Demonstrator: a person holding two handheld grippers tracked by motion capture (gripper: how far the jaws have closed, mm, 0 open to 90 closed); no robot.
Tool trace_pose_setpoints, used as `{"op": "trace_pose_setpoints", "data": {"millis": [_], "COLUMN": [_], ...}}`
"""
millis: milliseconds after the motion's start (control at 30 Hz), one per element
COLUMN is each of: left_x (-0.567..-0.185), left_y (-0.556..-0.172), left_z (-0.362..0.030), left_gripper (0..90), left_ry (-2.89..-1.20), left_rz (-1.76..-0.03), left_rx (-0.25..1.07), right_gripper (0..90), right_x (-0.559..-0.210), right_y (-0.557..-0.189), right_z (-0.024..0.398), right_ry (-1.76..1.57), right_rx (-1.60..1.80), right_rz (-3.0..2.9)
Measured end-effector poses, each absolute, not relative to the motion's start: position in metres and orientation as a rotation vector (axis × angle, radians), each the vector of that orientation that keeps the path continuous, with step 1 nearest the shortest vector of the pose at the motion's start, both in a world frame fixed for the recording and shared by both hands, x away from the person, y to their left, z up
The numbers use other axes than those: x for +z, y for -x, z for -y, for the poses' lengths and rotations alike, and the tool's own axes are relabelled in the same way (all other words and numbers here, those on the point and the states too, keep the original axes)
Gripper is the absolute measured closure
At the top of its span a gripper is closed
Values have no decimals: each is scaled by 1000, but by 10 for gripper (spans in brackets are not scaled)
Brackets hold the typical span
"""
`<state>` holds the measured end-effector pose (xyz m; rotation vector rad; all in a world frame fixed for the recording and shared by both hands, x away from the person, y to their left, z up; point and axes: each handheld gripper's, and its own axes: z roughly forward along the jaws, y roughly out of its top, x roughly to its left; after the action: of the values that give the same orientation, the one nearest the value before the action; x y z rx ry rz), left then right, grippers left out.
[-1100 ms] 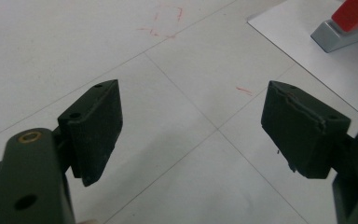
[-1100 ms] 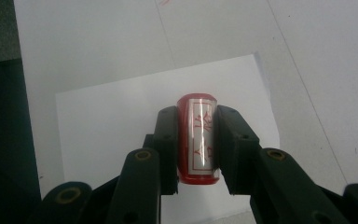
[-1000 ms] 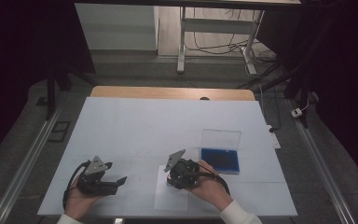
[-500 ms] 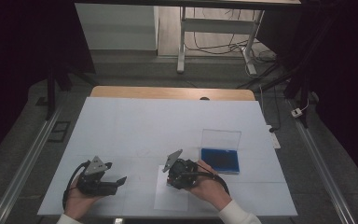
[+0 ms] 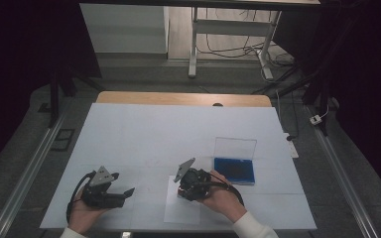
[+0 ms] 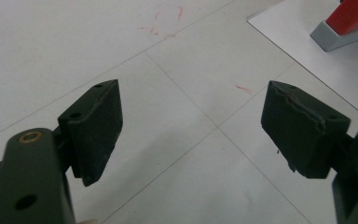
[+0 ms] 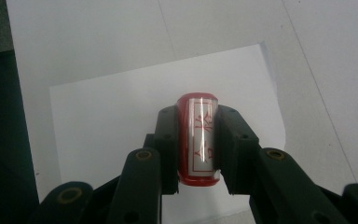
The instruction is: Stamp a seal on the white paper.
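In the right gripper view, my right gripper (image 7: 197,140) is shut on a red stamp (image 7: 200,135). The stamp's white face with red characters is turned toward the camera. It hangs over a white sheet of paper (image 7: 112,116). In the high view this gripper (image 5: 182,190) sits over the paper (image 5: 181,210) near the table's front edge. My left gripper (image 5: 126,192) rests to the left of it, apart from the paper. Its jaws stand open (image 6: 191,126) over bare table, with nothing between them. From the left gripper view, the stamp (image 6: 349,18) appears at the top right.
A blue ink pad box (image 5: 234,169) with its clear lid raised lies just right of the right hand. The white table cover (image 5: 168,134) stretches away behind both grippers. Metal rails run along both sides of the table.
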<state>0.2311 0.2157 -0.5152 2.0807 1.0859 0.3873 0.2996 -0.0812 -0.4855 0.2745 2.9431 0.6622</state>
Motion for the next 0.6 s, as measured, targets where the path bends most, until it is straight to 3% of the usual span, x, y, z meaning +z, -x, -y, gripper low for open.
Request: {"op": "trace_pose_setpoints", "data": {"millis": [600], "left_x": [-516], "left_y": [-232], "left_z": [-214], "left_gripper": [212], "left_ry": [-2092], "left_rz": [-1084], "left_rx": [393], "right_gripper": [707], "right_x": [-486], "right_y": [-300], "right_z": [83], "right_ry": [-246], "right_rx": [664], "right_rz": [-2938]}}
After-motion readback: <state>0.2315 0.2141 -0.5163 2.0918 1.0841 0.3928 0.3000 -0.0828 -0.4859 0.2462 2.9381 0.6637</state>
